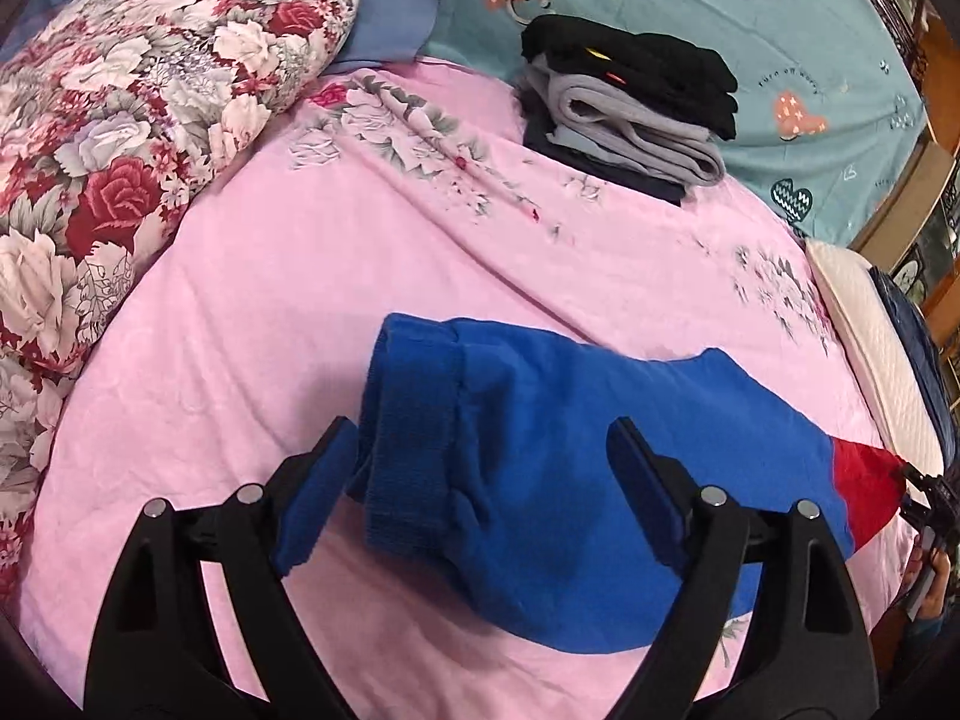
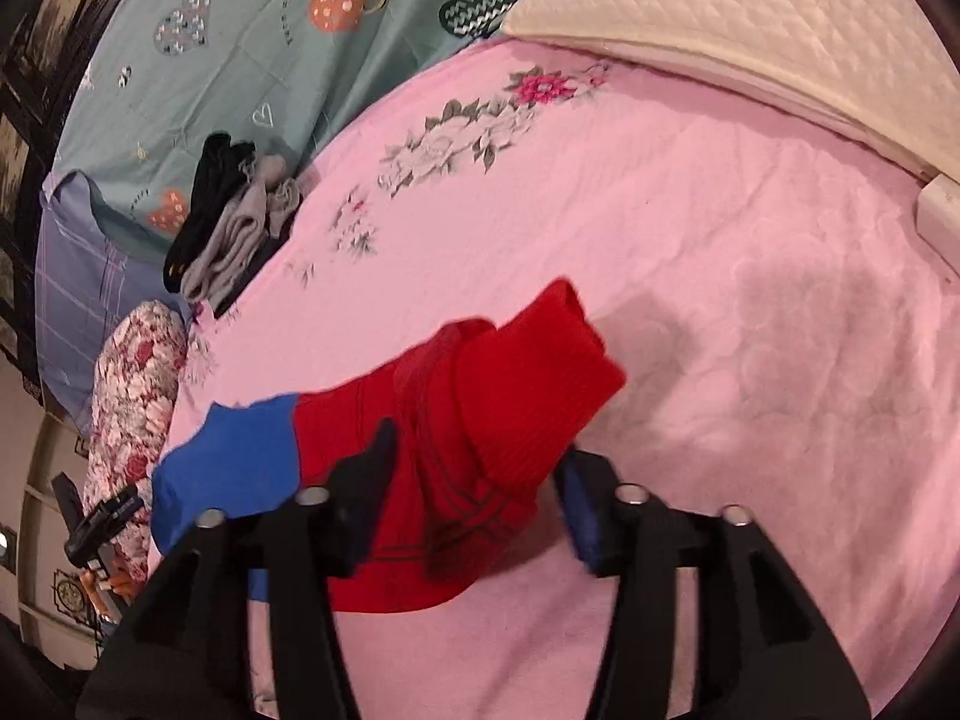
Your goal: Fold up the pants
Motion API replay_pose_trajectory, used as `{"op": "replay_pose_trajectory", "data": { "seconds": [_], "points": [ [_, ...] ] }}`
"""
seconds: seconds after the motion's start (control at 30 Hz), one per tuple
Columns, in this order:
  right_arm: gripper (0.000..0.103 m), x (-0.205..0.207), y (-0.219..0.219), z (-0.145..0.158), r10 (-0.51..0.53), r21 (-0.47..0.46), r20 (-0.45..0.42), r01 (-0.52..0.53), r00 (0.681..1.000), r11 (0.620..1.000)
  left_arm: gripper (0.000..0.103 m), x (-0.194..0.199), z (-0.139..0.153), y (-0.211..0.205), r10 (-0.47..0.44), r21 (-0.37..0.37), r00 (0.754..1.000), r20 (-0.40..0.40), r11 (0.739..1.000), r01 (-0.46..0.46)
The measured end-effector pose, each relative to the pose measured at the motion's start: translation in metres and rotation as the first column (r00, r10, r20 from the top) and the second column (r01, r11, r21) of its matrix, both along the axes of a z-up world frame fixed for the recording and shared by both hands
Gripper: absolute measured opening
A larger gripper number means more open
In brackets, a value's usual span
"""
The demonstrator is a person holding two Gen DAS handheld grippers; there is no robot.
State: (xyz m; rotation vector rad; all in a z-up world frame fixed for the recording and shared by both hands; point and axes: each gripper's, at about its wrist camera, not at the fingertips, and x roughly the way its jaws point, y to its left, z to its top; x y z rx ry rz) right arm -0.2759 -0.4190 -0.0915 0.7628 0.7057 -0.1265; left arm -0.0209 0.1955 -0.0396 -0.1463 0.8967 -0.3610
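Lying on the pink bedsheet [image 1: 288, 276], the blue-and-red pants [image 1: 540, 450] sit folded. Left gripper [image 1: 480, 462] and right gripper [image 2: 480, 480] are both spread wide, grasping nothing.

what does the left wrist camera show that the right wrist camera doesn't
Only the left wrist view shows the blue ribbed cuff between the open left gripper. Only the right wrist view shows the red ribbed waistband ahead of the open right gripper. Both show the blue-and-red pants, the pink bedsheet and the stack of folded clothes.
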Motion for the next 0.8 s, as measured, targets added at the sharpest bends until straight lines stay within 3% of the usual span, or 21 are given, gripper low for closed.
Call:
{"op": "replay_pose_trajectory", "data": {
  "seconds": [0.1, 0.23, 0.33, 0.43, 0.5, 0.57, 0.67, 0.73, 0.8],
  "points": [
    [0.067, -0.008, -0.007, 0.007, -0.029, 0.029, 0.028, 0.028, 0.999, 0.999, 0.087, 0.005, -0.004, -0.006, -0.012, 0.003, 1.000, -0.011, 1.000, 0.012],
    [0.067, -0.009, 0.001, 0.032, -0.026, -0.029, 0.102, 0.029, 0.994, 0.999, 0.087, 0.007, -0.008, -0.038, -0.076, 0.055, 0.997, -0.005, 0.996, 0.076],
    [0.072, 0.015, 0.026, 0.057, 0.089, -0.111, 0.160, -0.071, 0.983, 0.991, 0.087, 0.007, -0.019, -0.059, -0.087, 0.182, 0.996, 0.004, 0.980, 0.085],
    [0.073, 0.072, 0.074, 0.067, 0.274, -0.203, 0.104, -0.250, 0.956, 0.947, 0.087, 0.007, -0.031, -0.057, -0.045, 0.290, 0.999, 0.022, 0.956, 0.037],
    [0.073, 0.115, 0.113, 0.063, 0.414, -0.214, 0.063, -0.393, 0.908, 0.894, 0.087, 0.006, -0.036, -0.044, -0.009, 0.304, 1.000, 0.003, 0.953, 0.008],
    [0.073, 0.150, 0.152, 0.058, 0.538, -0.186, 0.053, -0.521, 0.841, 0.833, 0.087, 0.007, -0.041, -0.022, 0.033, 0.269, 0.999, -0.039, 0.963, -0.022],
    [0.073, 0.207, 0.228, 0.051, 0.715, -0.158, 0.040, -0.702, 0.698, 0.694, 0.088, 0.004, -0.036, -0.001, 0.064, 0.200, 0.996, -0.057, 0.978, -0.051],
    [0.073, 0.233, 0.266, 0.047, 0.776, -0.162, 0.033, -0.762, 0.630, 0.627, 0.088, 0.001, -0.032, 0.004, 0.078, 0.209, 0.996, -0.047, 0.976, -0.066],
    [0.073, 0.264, 0.291, 0.031, 0.815, -0.089, 0.024, -0.811, 0.579, 0.578, 0.088, -0.001, -0.031, 0.003, 0.077, 0.222, 0.996, -0.047, 0.973, -0.065]
  ]
}}
